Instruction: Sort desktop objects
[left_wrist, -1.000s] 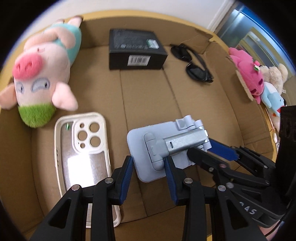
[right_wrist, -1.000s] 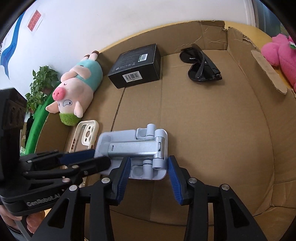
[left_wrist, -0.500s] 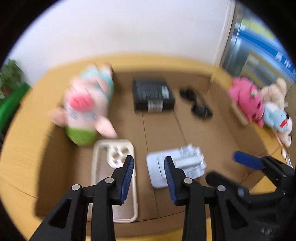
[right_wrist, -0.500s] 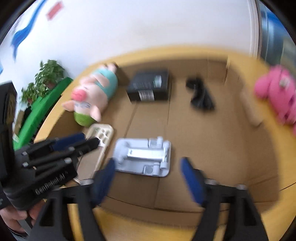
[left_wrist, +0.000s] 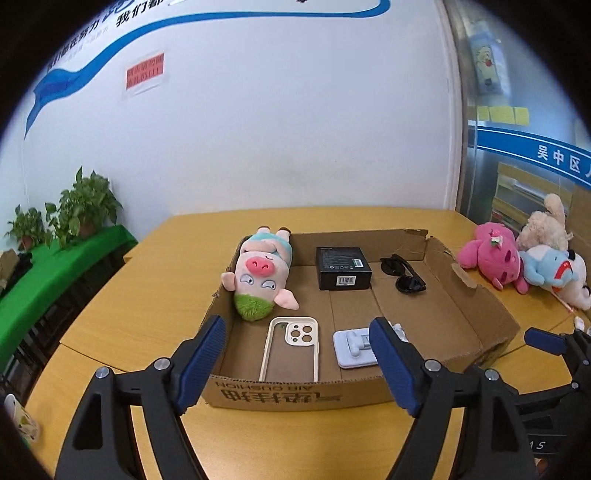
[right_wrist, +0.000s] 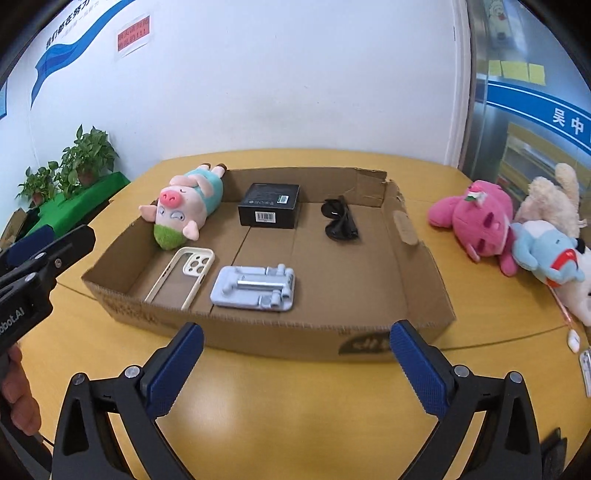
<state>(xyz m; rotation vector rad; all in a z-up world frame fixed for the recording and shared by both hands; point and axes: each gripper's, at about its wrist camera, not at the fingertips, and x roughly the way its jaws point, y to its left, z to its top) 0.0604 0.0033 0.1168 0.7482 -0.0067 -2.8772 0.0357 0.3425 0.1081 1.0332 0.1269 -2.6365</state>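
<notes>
A shallow cardboard tray (left_wrist: 299, 393) (right_wrist: 291, 334) on the yellow table holds a pig plush (left_wrist: 260, 275) (right_wrist: 183, 206), a black box (left_wrist: 342, 268) (right_wrist: 269, 210), sunglasses (left_wrist: 404, 277) (right_wrist: 340, 221), a cream phone case (left_wrist: 291, 347) (right_wrist: 184, 277) and a grey folding phone stand (left_wrist: 354, 349) (right_wrist: 255, 288) lying flat. My left gripper (left_wrist: 299, 365) hangs above and in front of the tray, its jaws opening, nothing between them. My right gripper (right_wrist: 295, 365) is also back over the near table, its jaws opening wide and empty.
Pink, beige and blue plush toys (left_wrist: 524, 254) (right_wrist: 517, 229) lie on the table right of the tray. Small white items (right_wrist: 580, 350) sit at the right edge. Potted plants (left_wrist: 66, 218) stand on a green ledge at left. A hand (right_wrist: 18, 398) holds the left gripper.
Both grippers let go of the grey phone stand, which now lies in the tray, and pulled up and back out of the tray while their jaws spread.
</notes>
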